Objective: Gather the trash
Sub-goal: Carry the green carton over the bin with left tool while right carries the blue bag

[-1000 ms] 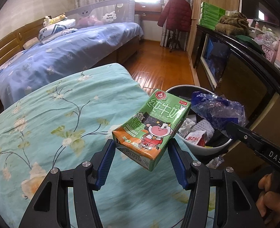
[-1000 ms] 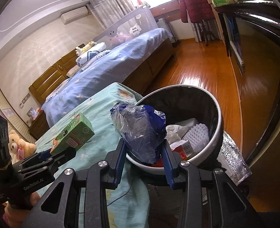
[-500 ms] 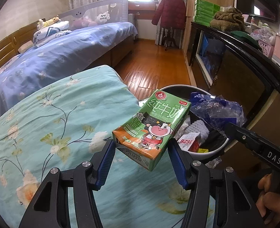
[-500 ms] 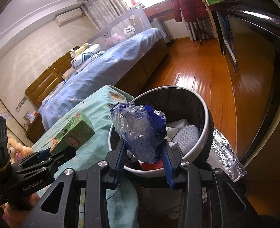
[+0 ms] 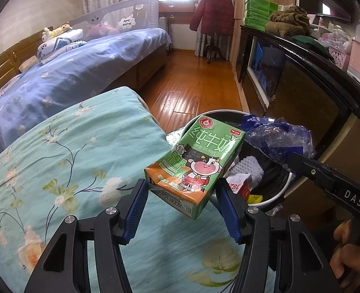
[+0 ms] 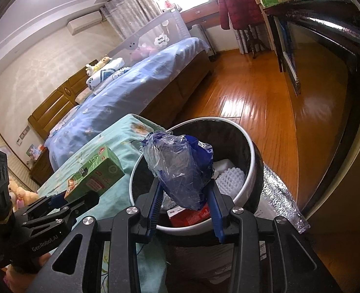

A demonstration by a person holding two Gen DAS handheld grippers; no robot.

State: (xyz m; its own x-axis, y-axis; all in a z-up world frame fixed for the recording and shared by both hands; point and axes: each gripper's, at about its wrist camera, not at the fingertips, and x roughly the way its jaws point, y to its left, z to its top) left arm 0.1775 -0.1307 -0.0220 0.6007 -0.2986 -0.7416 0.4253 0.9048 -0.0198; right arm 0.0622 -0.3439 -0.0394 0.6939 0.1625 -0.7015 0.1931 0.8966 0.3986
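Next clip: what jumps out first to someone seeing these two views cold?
A green milk carton with a cartoon cow sits clamped in the left gripper, above the flowered teal bedspread. Beside it, the right gripper holds a crumpled blue plastic bag over the white-rimmed trash bin, already partly filled.

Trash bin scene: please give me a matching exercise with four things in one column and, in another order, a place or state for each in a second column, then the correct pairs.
Things:
1. green milk carton
2. crumpled blue plastic bag
3. white bumpy foam piece
4. red jacket

Places or states:
A. lying inside the trash bin
B. hanging on a stand by the window
C. held in the left gripper above the floral quilt
D. held in the right gripper over the bin's opening

Pairs: 1-C, 2-D, 3-A, 4-B
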